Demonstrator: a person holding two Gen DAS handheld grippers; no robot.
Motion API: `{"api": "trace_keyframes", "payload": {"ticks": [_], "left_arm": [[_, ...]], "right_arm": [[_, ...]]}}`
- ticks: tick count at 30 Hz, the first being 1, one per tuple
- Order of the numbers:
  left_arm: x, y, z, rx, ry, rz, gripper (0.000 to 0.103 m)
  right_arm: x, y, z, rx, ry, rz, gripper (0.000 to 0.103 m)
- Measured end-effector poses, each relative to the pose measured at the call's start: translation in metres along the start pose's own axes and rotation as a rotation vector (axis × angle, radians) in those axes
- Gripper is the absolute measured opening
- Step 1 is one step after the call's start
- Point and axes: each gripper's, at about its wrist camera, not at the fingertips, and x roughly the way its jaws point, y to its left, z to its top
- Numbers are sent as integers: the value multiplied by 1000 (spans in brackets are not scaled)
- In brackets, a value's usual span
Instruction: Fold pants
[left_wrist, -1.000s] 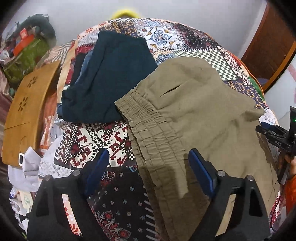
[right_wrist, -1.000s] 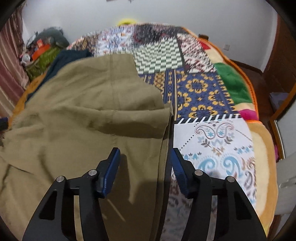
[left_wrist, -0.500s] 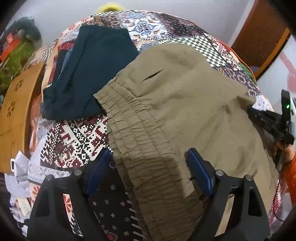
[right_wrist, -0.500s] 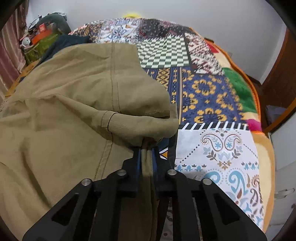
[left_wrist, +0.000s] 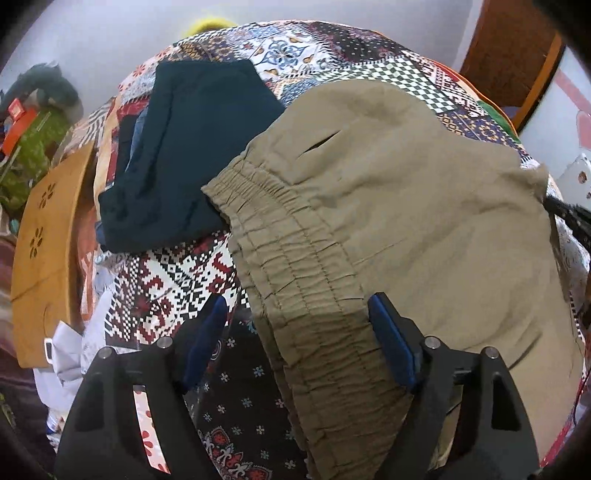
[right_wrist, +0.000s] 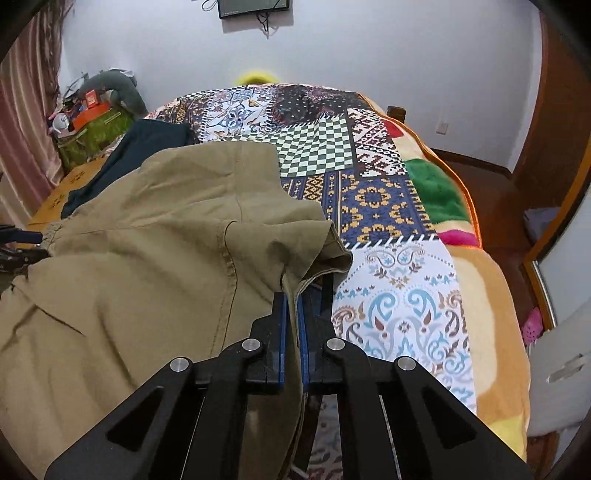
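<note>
1. Khaki pants lie spread on the patchwork bedspread, elastic waistband toward the left wrist camera.
2. Left gripper released, blue pads wide apart, waistband lying between them; no pinch visible.
3. Right gripper clenched on a bunched edge of the pants fabric, cloth lifted off the bedspread and draped over the fingers.
4. Dark navy garment lies just beside the pants, the waistband corner overlapping its edge.
5. Wooden board at the bed's left side, near white crumpled cloth.
6. Clutter pile near the back wall corner, by the pink curtain.
</note>
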Motion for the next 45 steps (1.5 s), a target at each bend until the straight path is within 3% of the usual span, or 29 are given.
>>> {"api": "trace_keyframes", "payload": {"ticks": [7,10,13,21,23,27,33,37,45], "left_arm": [[5,9,-7,-89,-16,-29,82],[3,10,-7,-89,-31,-6,82],[2,9,-8,-73,-40,-14,82],[-15,5,-3,-37,-54,8,82],[-24,6,-1,-36,-76,20,82],[-35,11,10,-26,-108,49,83],[-28,24,30,-45,-101,43,86],[-10,26,39,-69,-70,9,86],[22,22,44,-80,-12,-47,86]], "right_arm": [[19,-12,-9,58,41,-17,4],[13,-21,-10,90,22,-91,0],[-2,-32,-8,130,-7,-50,0],[-21,-14,9,47,-45,0,2],[-25,-9,10,38,-50,6,6],[-26,-5,21,48,-63,40,26],[-14,-4,42,39,-68,86,30],[9,-8,54,39,-40,85,49],[65,-22,61,92,109,128,50]]}}
